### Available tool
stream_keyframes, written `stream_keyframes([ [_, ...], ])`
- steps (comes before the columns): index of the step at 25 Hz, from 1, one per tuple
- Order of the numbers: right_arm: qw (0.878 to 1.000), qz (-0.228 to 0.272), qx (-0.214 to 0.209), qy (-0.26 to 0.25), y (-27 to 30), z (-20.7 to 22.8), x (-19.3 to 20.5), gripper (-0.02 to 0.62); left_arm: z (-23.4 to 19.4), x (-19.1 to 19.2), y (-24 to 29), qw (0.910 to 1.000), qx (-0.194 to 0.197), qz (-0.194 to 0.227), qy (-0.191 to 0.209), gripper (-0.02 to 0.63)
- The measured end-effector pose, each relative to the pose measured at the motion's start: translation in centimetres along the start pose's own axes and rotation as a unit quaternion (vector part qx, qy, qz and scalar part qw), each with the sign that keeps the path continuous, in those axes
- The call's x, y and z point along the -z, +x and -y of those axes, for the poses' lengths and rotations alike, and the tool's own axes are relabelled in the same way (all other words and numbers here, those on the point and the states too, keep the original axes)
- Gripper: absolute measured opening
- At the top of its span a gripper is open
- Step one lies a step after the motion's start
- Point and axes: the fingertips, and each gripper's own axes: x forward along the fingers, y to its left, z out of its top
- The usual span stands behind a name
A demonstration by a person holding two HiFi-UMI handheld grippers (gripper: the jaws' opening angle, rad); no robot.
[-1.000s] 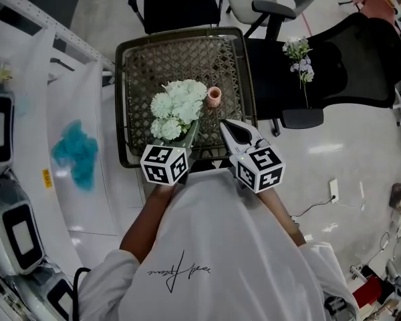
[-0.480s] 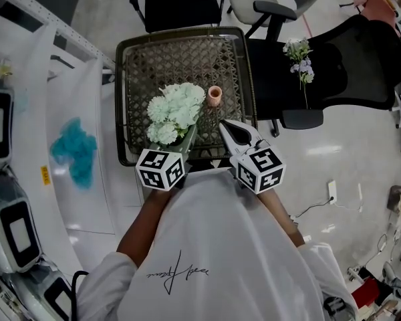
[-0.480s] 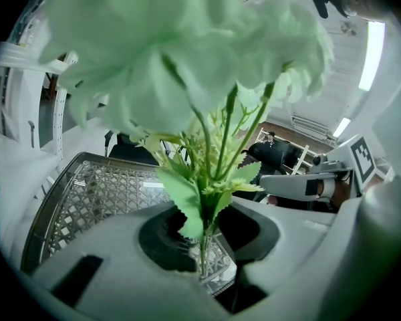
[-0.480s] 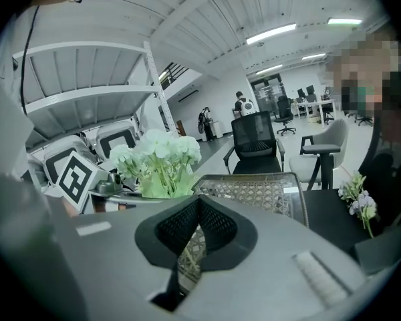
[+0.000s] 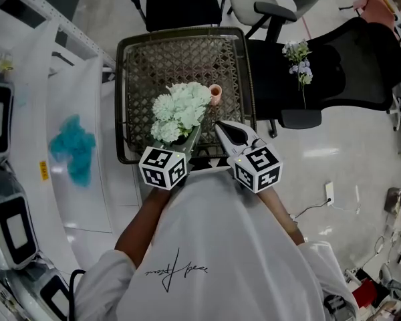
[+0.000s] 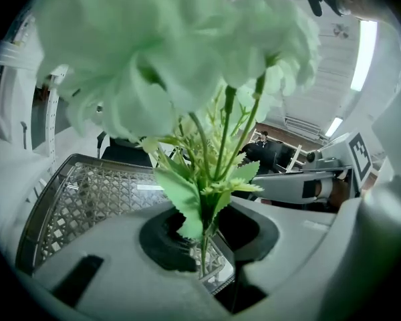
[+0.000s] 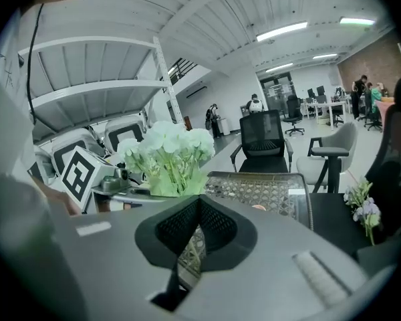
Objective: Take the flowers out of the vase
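Note:
A bunch of pale green flowers (image 5: 181, 108) hangs over the wicker table (image 5: 147, 59). My left gripper (image 5: 190, 134) is shut on its thin stems (image 6: 202, 245), with the leaves and blooms (image 6: 167, 59) rising just beyond the jaws. The small pink vase (image 5: 215, 94) stands on the table just right of the blooms, partly covered by them, with nothing in it. My right gripper (image 5: 220, 125) hovers near the table's front edge, below the vase, shut with nothing in it (image 7: 196, 204). From the right gripper view the bunch (image 7: 168, 154) shows at the left.
A sprig of purple and white flowers (image 5: 299, 60) lies on the black chair seat (image 5: 347, 65) to the right. Two more chairs (image 5: 180, 2) stand behind the table. A white bench with a blue cloth (image 5: 73, 150) runs along the left.
The bunch has leaned slightly toward the vase and now overlaps its edge. Both grippers stay almost where they were.

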Motion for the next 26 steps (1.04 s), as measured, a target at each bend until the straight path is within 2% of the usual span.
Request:
stream_keyframes([
  [11,1.000,0.004,-0.009,0.000,0.5,-0.5,-0.6,0.006,-1.2,-1.1,-0.7,0.9997,-0.016,0.015,-0.005,0.091],
  [17,1.000,0.013,-0.019,0.008,0.2,-0.3,-1.4,0.006,-0.3,-2.4,-0.6,0.9998,-0.004,0.021,0.005,0.091],
  [22,0.998,0.027,-0.052,-0.036,-0.4,-0.7,-3.2,0.006,1.0,-4.5,-0.4,0.9993,0.013,0.033,0.010,0.091],
  [26,0.995,0.015,-0.079,-0.067,-0.3,-1.2,-3.4,0.006,1.2,-5.3,-0.8,0.9987,0.016,0.046,0.016,0.091],
])
